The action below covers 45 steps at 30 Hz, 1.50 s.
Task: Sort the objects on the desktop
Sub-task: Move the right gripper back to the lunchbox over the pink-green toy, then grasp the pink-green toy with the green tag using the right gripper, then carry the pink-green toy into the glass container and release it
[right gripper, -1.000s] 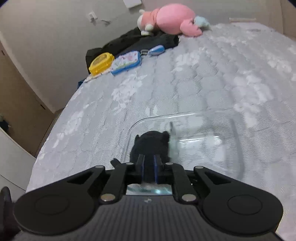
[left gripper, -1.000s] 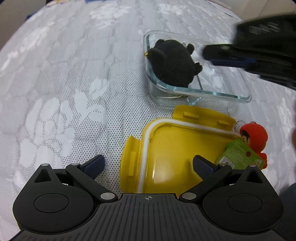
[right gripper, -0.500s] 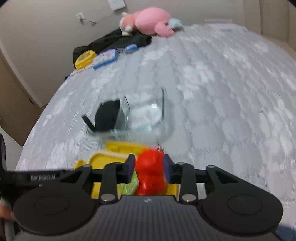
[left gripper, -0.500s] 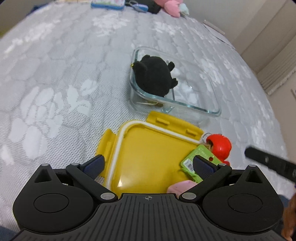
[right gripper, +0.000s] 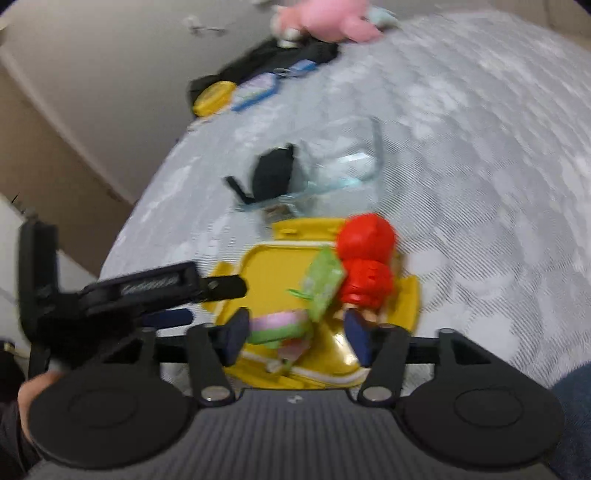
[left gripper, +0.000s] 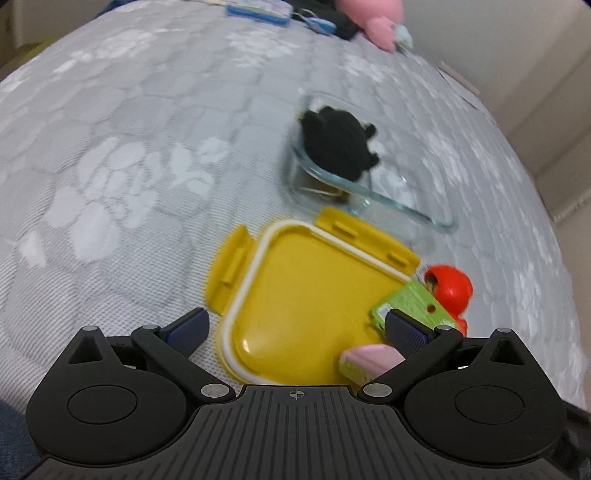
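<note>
A clear glass container holds a black plush toy; it also shows in the right wrist view. In front of it lies a yellow lid upside down. A red figure with a green tag lies at the lid's right edge, and a pink-and-green object lies beside it. My left gripper is open above the lid's near edge. My right gripper is open, its fingers either side of the pink-and-green object and the feet of the red figure.
All of it rests on a grey patterned bedspread. At the far end lie a pink plush, dark clothing, a yellow case and a blue-edged case. My left gripper's body crosses the right wrist view.
My right gripper has left the glass container, moved back over the yellow lid and opened. The left gripper has pulled back a little and stays open.
</note>
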Available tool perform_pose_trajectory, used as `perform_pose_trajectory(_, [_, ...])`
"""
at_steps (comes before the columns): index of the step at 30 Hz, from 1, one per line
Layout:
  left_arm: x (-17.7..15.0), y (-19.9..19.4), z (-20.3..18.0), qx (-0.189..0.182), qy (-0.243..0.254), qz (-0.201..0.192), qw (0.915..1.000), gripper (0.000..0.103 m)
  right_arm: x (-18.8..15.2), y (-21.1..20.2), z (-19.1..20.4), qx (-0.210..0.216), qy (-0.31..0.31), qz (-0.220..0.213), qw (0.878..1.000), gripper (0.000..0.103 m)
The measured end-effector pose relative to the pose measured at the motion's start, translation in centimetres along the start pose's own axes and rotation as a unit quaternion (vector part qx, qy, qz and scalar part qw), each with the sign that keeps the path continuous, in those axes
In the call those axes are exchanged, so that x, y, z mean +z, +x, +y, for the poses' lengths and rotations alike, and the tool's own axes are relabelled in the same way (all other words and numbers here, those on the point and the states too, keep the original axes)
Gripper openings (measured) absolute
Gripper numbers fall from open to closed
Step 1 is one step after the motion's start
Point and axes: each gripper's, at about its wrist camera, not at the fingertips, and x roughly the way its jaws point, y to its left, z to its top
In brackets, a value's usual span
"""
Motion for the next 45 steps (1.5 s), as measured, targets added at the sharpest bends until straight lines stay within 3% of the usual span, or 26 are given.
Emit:
perform_pose_trajectory(2, [0.1,0.0,0.4,0.003,-0.011,0.003,0.9999,0.103,-0.2,0.0,1.3,-0.003,-0.041,-0.007,0.999,0.069])
perform_pose_trajectory(6, [0.3,-0.2,1.1,0.006,-0.029,0.002,0.9996,0.103,-0.8,1.9,3.6,-0.055,-0.121,0.008,0.991,0.073])
perform_pose_trajectory(10, [0.5,-0.1,1.8,0.007,-0.046,0.006,0.9989,0.103,-1.4,3.4,4.8,-0.065,-0.163,0.02,0.984,0.071])
perform_pose_trajectory(12, [0.6,-0.1,1.9,0.014,-0.045,-0.002,0.9989,0.103,-1.7,4.0,5.3,-0.074,-0.18,0.019,0.981,0.065])
perform_pose_trajectory(16, [0.6,0.1,1.4,0.072,-0.031,-0.023,0.9967,0.103,-2.1,5.6,5.5,-0.085,-0.202,0.035,0.975,0.054])
perform_pose_trajectory(19, [0.9,0.1,1.4,0.092,-0.03,-0.035,0.9947,0.103,-2.1,6.3,5.5,-0.09,-0.205,0.044,0.974,0.049])
perform_pose_trajectory(24, [1.1,0.1,2.0,0.066,-0.042,-0.028,0.9965,0.103,-1.2,6.0,6.0,-0.118,-0.188,0.023,0.975,0.049])
perform_pose_trajectory(32, [0.3,-0.6,0.9,0.037,-0.005,-0.037,0.9986,0.103,1.9,2.2,6.6,-0.113,-0.13,-0.001,0.985,0.049])
perform_pose_trajectory(45, [0.4,0.4,0.5,-0.006,-0.012,0.001,0.9999,0.103,7.9,-3.3,6.5,-0.071,-0.091,-0.109,0.987,0.049])
